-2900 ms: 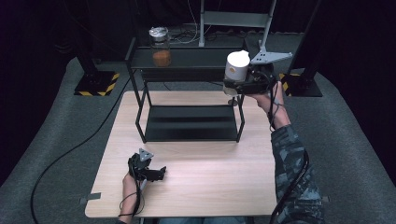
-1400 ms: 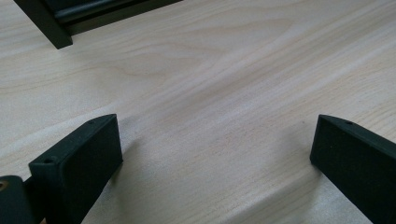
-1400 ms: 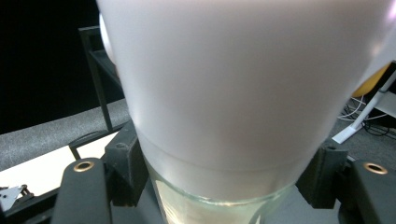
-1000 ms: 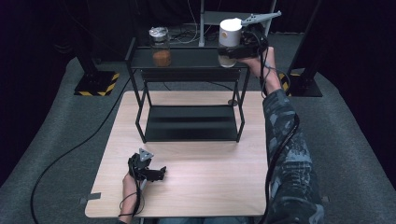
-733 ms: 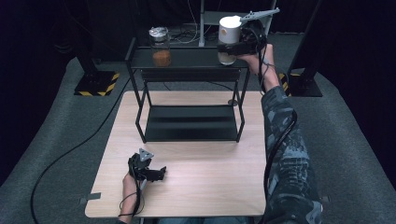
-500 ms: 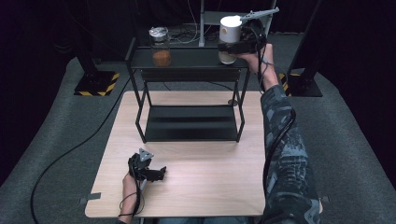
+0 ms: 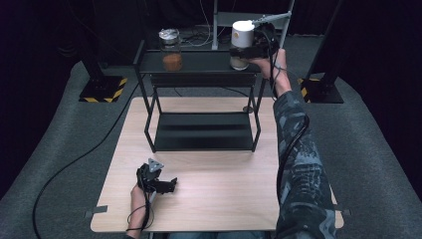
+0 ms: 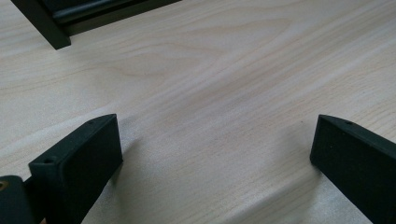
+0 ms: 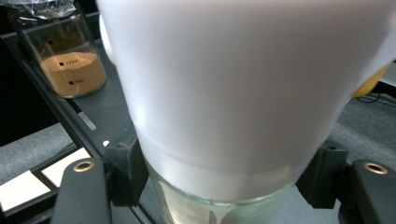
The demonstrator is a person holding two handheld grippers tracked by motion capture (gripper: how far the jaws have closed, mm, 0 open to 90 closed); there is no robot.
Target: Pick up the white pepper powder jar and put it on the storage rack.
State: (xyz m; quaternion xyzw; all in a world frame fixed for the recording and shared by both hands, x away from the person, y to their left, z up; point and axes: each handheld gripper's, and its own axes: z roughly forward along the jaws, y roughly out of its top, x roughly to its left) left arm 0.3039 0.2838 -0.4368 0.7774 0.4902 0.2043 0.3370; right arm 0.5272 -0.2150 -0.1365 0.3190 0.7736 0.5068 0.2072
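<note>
High view: right gripper (image 7: 247, 50) clamps a white-lidded glass jar (image 7: 242, 44) on the rack's (image 7: 199, 62) top shelf, near a spice jar (image 7: 170, 50). Glass looks rigid, slippery, breakable; grip low. Left gripper (image 7: 166, 183) rests on the table (image 7: 224, 179), jaws apart.

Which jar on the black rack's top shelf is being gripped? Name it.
The white-lidded glass jar at the shelf's right end, clamped by the right gripper. The other glass jar with orange-brown powder stands free at the left.
</note>
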